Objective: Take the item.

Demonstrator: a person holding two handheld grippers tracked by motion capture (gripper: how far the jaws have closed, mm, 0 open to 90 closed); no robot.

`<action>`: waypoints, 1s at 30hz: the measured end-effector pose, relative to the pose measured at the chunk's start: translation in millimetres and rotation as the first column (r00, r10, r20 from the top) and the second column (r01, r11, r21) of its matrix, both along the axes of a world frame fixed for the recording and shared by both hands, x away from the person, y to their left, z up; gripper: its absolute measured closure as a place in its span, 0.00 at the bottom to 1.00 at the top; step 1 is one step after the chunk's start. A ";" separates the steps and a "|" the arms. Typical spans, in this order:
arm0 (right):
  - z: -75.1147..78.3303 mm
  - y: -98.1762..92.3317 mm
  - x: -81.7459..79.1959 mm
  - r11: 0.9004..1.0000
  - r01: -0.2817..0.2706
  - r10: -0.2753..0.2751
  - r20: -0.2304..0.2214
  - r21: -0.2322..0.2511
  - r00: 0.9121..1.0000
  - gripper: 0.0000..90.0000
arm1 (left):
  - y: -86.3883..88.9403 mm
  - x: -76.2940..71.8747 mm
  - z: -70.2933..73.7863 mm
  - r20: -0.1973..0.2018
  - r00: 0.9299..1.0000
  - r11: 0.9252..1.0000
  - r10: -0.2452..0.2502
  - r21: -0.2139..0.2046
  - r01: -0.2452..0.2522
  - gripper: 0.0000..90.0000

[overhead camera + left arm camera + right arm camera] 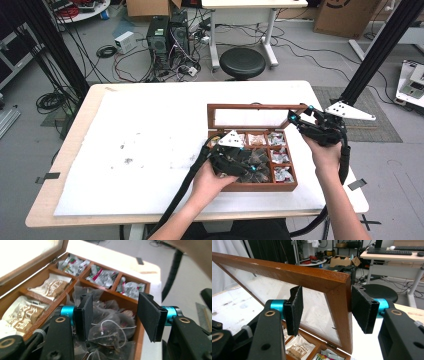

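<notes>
My right gripper [325,312] straddles the right stile of the wooden tea box's raised glass lid [337,290]; I cannot tell whether both pads press it. My left gripper [115,317] hangs wide over clear pyramid tea bags [107,332] in the box [260,187], near the table's front right corner

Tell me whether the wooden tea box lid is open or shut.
Open. The glass-paned lid stands raised above the compartments, its corner between the right gripper jaws; tea packets lie exposed.
</notes>
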State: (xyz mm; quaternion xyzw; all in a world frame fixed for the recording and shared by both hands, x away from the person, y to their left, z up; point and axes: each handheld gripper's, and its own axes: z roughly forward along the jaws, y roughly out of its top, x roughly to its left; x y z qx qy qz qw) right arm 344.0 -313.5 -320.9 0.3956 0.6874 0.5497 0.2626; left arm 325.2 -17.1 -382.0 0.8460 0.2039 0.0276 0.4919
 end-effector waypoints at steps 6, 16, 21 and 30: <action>-0.5 0.3 -0.7 1.000 0.005 -0.005 0.002 0.002 1.000 0.51 | -11.3 2.1 -9.5 -0.024 0.999 0.999 0.024 0.036 -0.024 0.56; -0.4 0.5 -1.7 1.000 0.005 -0.005 -0.001 0.001 1.000 0.51 | -18.4 6.3 -14.0 -0.081 0.993 0.995 0.084 0.069 -0.078 0.61; -1.0 0.3 -2.6 1.000 0.005 -0.005 0.001 0.002 1.000 0.51 | -21.3 7.5 -13.8 -0.096 0.993 0.995 0.069 0.085 -0.060 0.73; -0.9 0.2 -3.4 1.000 0.004 -0.004 0.001 0.000 1.000 0.51 | -23.5 4.9 -11.5 -0.090 0.994 0.995 0.066 0.081 -0.059 0.98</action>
